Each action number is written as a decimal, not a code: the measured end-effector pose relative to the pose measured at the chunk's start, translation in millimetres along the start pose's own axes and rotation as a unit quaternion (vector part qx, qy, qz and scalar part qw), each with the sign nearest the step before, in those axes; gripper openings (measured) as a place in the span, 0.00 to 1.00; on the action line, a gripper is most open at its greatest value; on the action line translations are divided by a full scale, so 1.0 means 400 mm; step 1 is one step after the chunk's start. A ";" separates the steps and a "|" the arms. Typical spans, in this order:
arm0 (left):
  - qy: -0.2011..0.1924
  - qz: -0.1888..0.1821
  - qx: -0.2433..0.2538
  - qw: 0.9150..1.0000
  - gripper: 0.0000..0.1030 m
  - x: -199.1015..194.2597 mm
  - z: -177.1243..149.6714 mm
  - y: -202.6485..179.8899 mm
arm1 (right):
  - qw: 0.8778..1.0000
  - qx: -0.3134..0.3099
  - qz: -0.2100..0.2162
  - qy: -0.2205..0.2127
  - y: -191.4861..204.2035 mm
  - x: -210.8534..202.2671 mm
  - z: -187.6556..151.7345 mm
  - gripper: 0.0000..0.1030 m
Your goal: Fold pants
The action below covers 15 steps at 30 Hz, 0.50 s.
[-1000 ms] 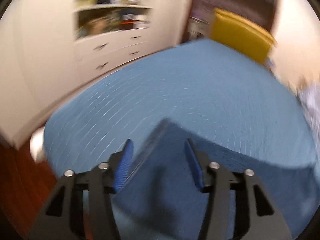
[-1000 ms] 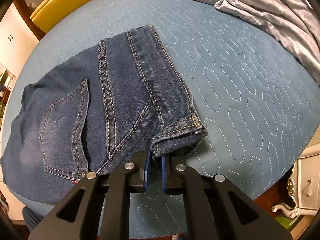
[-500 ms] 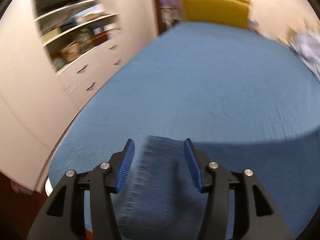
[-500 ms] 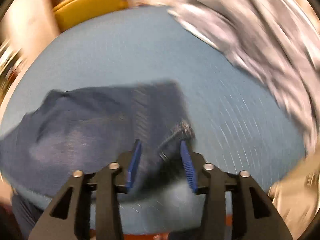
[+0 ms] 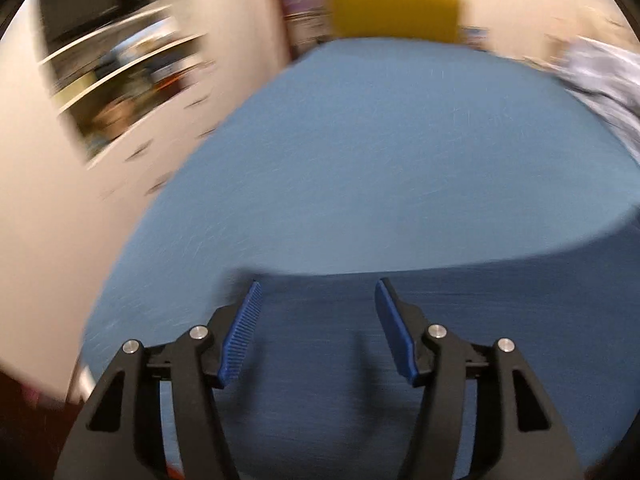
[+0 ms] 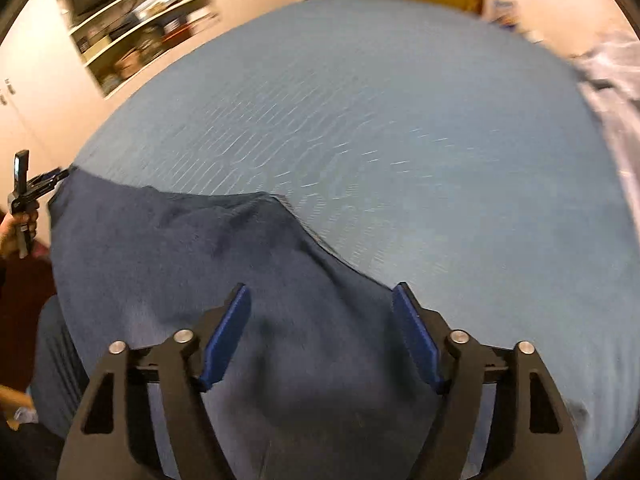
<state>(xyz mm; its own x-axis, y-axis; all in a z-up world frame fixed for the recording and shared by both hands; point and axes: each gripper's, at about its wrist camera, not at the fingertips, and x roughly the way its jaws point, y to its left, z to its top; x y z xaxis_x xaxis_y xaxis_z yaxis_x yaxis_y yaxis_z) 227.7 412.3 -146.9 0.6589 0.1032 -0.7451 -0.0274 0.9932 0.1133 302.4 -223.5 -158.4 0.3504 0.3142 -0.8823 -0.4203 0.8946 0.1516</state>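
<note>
The dark blue jeans (image 6: pixel 192 264) lie folded on the blue quilted bed (image 6: pixel 380 128), at its near left part. My right gripper (image 6: pixel 320 316) is open and empty, just above the jeans' near right edge. In the left wrist view the jeans (image 5: pixel 460 320) fill the lower part, blurred. My left gripper (image 5: pixel 318 308) is open and empty over their left end. The left gripper also shows in the right wrist view (image 6: pixel 24 196), at the jeans' far left corner, held by a hand.
A grey star-print blanket (image 6: pixel 616 92) lies on the bed's right side. A yellow chair (image 5: pixel 392 4) stands past the far edge. White cupboards with open shelves (image 5: pixel 120 80) stand to the left. The bed's left edge drops to a dark wood floor (image 5: pixel 24 420).
My right gripper has opened and let go of the jeans' hem, then swung to face up the bed. My left gripper has stayed open and shifted over the jeans' left end.
</note>
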 end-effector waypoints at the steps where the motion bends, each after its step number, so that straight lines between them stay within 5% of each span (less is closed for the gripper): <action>1: -0.003 -0.021 0.020 1.000 0.58 -0.010 0.005 -0.042 | 1.000 -0.004 0.008 0.011 -0.003 0.025 0.008 0.40; 2: -0.002 -0.049 0.045 0.998 0.58 -0.012 0.017 -0.093 | 1.000 -0.001 0.018 0.024 -0.013 0.052 0.019 0.10; 3: 0.000 -0.072 0.065 0.995 0.58 -0.012 0.023 -0.140 | 1.000 0.004 0.017 0.026 -0.021 0.063 0.017 0.01; 9: 0.000 -0.200 0.147 0.969 0.58 0.019 0.106 -0.420 | 0.989 0.143 -0.008 -0.038 -0.143 0.054 0.025 0.00; 13: 0.021 -0.262 0.210 0.942 0.58 0.068 0.139 -0.601 | 0.986 0.150 0.016 -0.069 -0.142 0.029 -0.005 0.01; 15: 0.043 -0.289 0.227 0.929 0.58 0.101 0.135 -0.655 | 0.986 0.137 0.050 -0.078 -0.141 -0.008 -0.018 0.17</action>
<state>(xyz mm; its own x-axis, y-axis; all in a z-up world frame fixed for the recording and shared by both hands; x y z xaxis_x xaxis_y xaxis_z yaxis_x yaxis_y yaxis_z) 301.9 153.3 -171.4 0.4027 -0.4170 -0.8148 0.6447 0.7612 -0.0709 319.2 -277.3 -167.4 0.4526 0.4308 -0.7808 -0.2254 0.9024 0.3672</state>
